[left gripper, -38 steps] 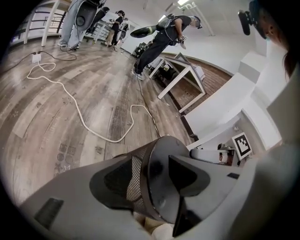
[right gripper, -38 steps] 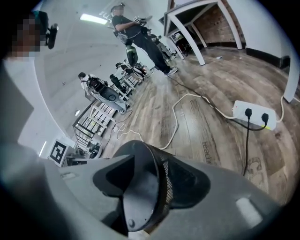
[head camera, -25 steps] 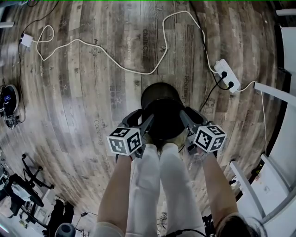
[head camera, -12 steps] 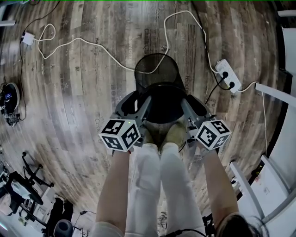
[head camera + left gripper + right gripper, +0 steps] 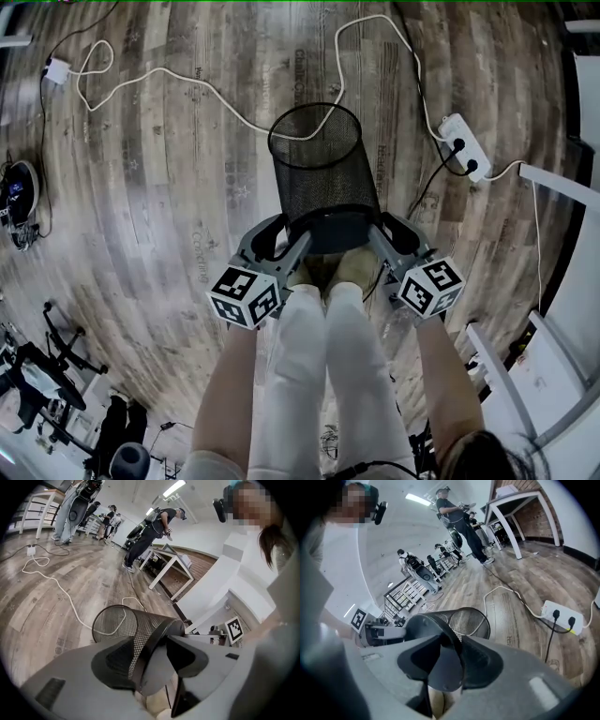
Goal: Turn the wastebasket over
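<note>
Both grippers are clamped on the wastebasket's (image 5: 319, 164) base rim: left gripper (image 5: 289, 246) on one side (jaws just nipped in a bit), right gripper (image 5: 377, 242) opposite. Basket's tipped, long axis pointing straight away from both, mouth at the far end.

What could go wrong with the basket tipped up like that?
1. The left gripper and right gripper pinch only the bottom edge of the basket, one on each side. Tilted with its mouth pointing away, it might slip or twist out and drop, maybe onto the shoes right under it.
2. A white cable lies on the floor by the mouth. If the basket is set down there, its rim could land on the cable or snag it.
</note>
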Demonstrator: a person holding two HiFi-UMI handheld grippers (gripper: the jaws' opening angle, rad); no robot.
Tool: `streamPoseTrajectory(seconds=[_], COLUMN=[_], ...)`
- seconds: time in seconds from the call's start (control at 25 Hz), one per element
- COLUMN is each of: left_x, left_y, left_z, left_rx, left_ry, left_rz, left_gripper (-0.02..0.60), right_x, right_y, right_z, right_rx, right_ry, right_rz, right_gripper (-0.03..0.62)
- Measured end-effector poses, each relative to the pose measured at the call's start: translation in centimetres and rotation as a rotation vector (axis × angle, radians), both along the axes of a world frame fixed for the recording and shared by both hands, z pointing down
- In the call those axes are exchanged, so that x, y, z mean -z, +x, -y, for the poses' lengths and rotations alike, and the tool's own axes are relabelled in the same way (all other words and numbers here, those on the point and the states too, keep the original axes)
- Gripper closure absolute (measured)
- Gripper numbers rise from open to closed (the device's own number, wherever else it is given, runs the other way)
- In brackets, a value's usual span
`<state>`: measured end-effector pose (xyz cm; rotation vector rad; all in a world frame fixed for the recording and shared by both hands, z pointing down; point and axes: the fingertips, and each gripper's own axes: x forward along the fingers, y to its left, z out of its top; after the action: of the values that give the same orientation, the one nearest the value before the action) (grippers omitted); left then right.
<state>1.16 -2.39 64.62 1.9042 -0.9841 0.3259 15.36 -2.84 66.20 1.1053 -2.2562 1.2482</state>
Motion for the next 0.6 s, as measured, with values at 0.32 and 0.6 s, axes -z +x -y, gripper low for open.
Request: streamPoseTrajectory(seconds=[0.32, 0.6], left_x=[-1.4, -4.6], left_y=[0.0, 1.0], left_z=[-5.5, -10.4], left_rx=[-0.054, -0.163], left_ry=[-0.084, -0.162], left_rz=[-0.043, 0.009], left_gripper=[0.364, 0.364], right_x=[-0.6, -3.3], right_y=[-0.4, -0.1], right_z=[-3.7, -7.8], right_rx=[0.095, 0.193], right_ry=[0.014, -0.023], right_rz=[-0.036, -0.115], right_gripper=[0.456, 0.454])
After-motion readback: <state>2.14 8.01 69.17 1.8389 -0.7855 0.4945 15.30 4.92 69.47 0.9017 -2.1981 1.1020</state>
